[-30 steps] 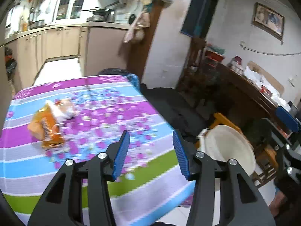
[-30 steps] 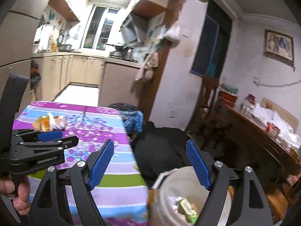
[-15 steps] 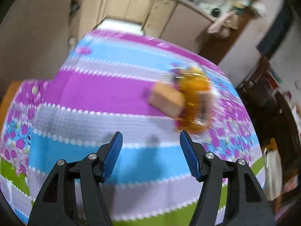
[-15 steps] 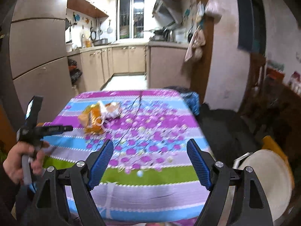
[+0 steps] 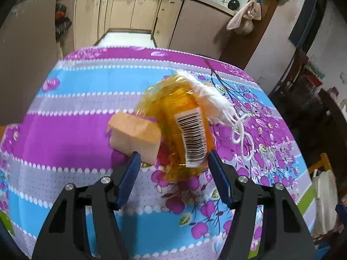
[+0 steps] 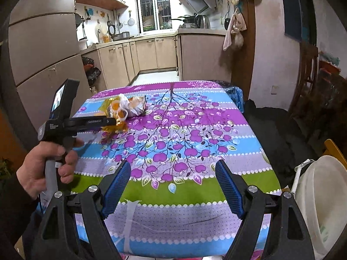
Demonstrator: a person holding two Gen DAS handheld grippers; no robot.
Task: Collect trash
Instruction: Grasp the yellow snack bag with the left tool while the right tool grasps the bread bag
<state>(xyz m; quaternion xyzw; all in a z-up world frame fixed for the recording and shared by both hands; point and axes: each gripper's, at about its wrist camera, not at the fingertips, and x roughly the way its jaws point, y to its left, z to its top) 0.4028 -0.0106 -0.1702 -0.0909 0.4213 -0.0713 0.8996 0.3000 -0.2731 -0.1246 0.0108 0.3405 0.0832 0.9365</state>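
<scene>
On the flowered tablecloth (image 5: pixel 65 143) lies a heap of trash: an orange crinkled wrapper (image 5: pixel 173 112) with a barcode label, a tan cardboard piece (image 5: pixel 134 134) and a white net with a looped string (image 5: pixel 216 99). My left gripper (image 5: pixel 173 158) is open, its blue pads on either side of the wrapper's near end without pressing on it. In the right wrist view the same heap (image 6: pixel 125 108) lies at the cloth's far left, with the left gripper (image 6: pixel 108 121) at it, held by a hand (image 6: pixel 43 166). My right gripper (image 6: pixel 172 166) hangs open and empty over the table's near edge.
A white bucket (image 6: pixel 321 197) stands on the floor right of the table and shows as a pale shape (image 5: pixel 325 195) in the left wrist view. Kitchen cabinets (image 6: pixel 151 52) lie beyond the table. A dark bag (image 6: pixel 282 134) lies on the floor to the right.
The left gripper swung away from the bucket side across the table, dropped toward the trash heap and widened its jaws. The right gripper turned from the bucket to face the table.
</scene>
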